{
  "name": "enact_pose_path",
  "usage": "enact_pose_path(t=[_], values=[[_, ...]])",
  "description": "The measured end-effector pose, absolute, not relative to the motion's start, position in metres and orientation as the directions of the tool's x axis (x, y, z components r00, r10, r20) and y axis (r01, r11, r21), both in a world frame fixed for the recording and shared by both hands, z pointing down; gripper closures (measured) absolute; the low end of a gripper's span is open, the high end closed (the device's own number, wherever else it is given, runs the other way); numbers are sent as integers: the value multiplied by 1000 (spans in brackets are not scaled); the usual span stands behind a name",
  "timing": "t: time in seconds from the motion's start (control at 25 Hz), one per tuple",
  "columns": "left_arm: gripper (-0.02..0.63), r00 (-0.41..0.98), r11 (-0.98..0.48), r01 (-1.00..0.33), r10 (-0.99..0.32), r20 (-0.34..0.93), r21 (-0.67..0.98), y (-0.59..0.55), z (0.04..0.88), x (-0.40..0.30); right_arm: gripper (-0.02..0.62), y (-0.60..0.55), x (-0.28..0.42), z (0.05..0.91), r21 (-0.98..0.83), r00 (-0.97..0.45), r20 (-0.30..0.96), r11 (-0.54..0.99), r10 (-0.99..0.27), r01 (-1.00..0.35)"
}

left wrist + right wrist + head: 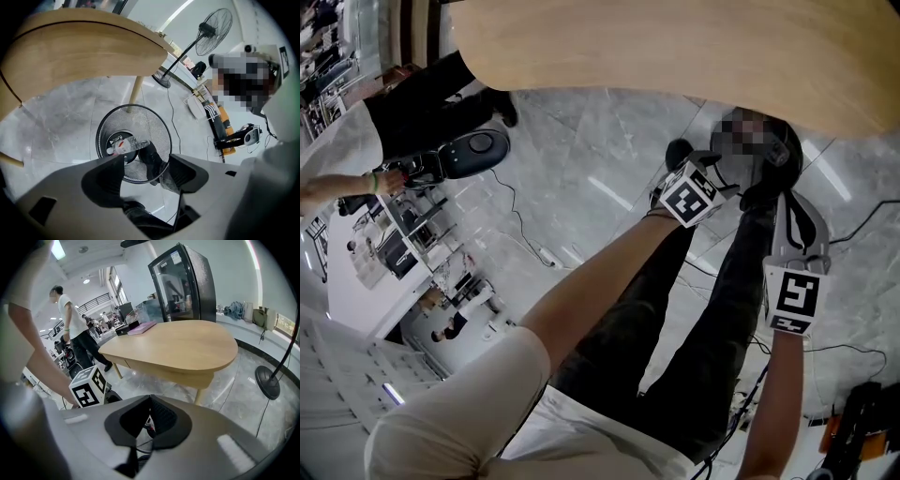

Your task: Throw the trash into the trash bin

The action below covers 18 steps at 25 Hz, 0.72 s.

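In the left gripper view a round black wire-mesh trash bin (154, 126) stands on the grey floor straight below my left gripper (146, 164). A clear plastic bottle (125, 145) with a red and white label lies across the bin's inside, beside a dark crumpled thing (152, 157). The left jaws stand wide apart with nothing between the pads. In the head view the left gripper (698, 169) reaches out past the person's legs, and the right gripper (795, 211) hangs close beside it. The right gripper (150, 398) has its fingertips touching and holds nothing.
A light wooden table (187, 345) stands right next to the bin, one leg (136, 91) close to the rim. A standing fan (213, 28) and cables (169, 108) are on the floor behind. A black glass-door fridge (183, 282) and a person (70, 329) are further off.
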<state>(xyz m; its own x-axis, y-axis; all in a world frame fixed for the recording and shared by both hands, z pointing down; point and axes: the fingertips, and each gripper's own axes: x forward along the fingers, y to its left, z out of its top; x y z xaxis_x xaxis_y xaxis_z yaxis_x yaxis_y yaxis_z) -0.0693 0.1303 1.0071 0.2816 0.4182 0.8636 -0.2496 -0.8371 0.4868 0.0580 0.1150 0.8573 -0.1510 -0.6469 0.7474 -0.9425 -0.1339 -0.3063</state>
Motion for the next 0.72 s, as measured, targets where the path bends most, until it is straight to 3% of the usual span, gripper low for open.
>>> enact_pose_path(t=[0.72], values=[[308, 363, -840, -230, 394, 844, 491, 112, 924, -85, 584, 108, 48, 800, -255, -133, 758, -103, -638, -961]])
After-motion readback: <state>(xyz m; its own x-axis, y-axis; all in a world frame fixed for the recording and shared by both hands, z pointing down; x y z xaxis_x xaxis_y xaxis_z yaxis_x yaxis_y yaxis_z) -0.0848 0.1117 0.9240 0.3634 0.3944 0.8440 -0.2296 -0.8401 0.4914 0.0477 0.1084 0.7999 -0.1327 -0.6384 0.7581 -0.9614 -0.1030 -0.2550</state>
